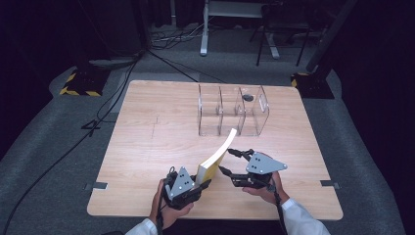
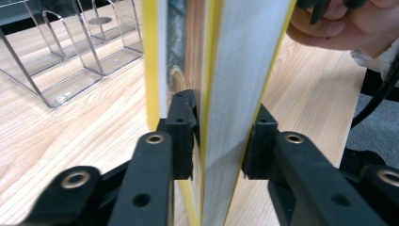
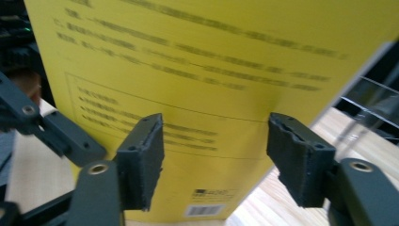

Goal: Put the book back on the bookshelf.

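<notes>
I am taking the clear acrylic organizer point(image 1: 234, 111) with its three compartments as my landmark and working from the left. On the near side of the organizer and toward its left, my left gripper point(image 1: 201, 185) is clamping the lower near edge of a yellow-covered book point(image 1: 217, 156); in the left gripper view the two black jaws are pressing the book point(image 2: 235, 94) from either side, with one cover standing a little away from the white page block. The book is standing up on the wooden table point(image 1: 147, 142), leaning and curving so that its top corner is reaching toward the front edge of the organizer, though I cannot tell whether the two are touching. Just right of the book, still on the near side of the organizer, my right gripper point(image 1: 229, 161) is hovering with its jaws spread apart and nothing pinched between them. In the right gripper view those jaws are standing in front of the book's back cover point(image 3: 202, 70), which is showing blurred printed lines and a barcode near the bottom. A small dark round object point(image 1: 247, 97) is lying in the organizer's right-hand compartment.
</notes>
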The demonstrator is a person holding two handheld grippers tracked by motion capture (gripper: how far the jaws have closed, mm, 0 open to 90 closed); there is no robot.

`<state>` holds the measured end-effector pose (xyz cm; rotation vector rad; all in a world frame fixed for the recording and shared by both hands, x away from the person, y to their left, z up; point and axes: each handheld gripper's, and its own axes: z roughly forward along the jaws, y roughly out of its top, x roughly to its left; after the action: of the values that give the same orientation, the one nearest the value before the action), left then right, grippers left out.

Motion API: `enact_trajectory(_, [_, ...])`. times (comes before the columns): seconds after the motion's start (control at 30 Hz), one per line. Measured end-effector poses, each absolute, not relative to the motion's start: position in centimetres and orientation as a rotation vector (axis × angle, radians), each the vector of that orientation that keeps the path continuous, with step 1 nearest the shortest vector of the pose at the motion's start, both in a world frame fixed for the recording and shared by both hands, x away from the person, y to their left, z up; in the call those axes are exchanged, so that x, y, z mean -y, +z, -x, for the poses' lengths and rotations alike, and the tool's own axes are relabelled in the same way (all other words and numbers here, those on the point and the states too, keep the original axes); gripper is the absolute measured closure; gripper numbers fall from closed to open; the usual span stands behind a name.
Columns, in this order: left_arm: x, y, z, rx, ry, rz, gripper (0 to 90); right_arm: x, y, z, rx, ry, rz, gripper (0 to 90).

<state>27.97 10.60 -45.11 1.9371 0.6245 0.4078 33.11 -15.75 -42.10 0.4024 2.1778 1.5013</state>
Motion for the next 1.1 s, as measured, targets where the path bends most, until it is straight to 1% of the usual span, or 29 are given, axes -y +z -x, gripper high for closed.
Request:
enact_trajectory(0.27, [-12.1,-45.4,-28.7,-0.516,0.306,-1.942,74.3,17.7,-41.9,-34.3,-2.178,1.548,-0.456,35.7])
enact_trajectory(0.3, [-12.3,-45.4,-28.7,-0.472,0.280,-1.958,74.3,18.0,-41.9,-34.7,-2.216,1.578,-0.437,31.1])
enact_trajectory(0.43, [-12.7,-45.4,-28.9,-0.428,0.246,-1.962,74.1,18.1,-42.3,-35.0,-2.314,1.597,-0.346,29.9])
enact_trajectory(0.5, [-12.8,-45.4,-29.2,-0.400,0.208,-1.963,73.9,17.9,-42.5,-35.0,-2.347,1.589,-0.322,29.1])
enact_trajectory(0.6, [-13.1,-45.3,-29.7,-0.382,0.194,-1.969,73.3,17.1,-43.2,-35.0,-2.416,1.579,-0.264,30.8])
enact_trajectory(0.63, [-13.3,-45.3,-29.9,-0.389,0.205,-1.969,73.4,17.0,-43.3,-35.0,-2.403,1.571,-0.266,32.3])
enact_trajectory(0.73, [-14.0,-45.4,-30.3,-0.420,0.208,-1.960,72.6,17.4,-43.2,-35.2,-2.400,1.616,-0.286,43.4])
enact_trajectory(0.8, [-14.2,-45.3,-30.4,-0.439,0.244,-1.975,69.7,17.7,-43.3,-35.3,-2.410,1.630,-0.286,48.2])
enact_trajectory(0.93, [-14.4,-45.2,-30.6,-0.463,0.296,-1.999,64.7,18.1,-43.2,-35.1,-2.407,1.638,-0.270,57.5])
enact_trajectory(1.1, [-14.7,-45.3,-30.7,-0.472,0.345,-2.027,59.6,18.4,-43.1,-34.5,-2.427,1.643,-0.186,65.8])
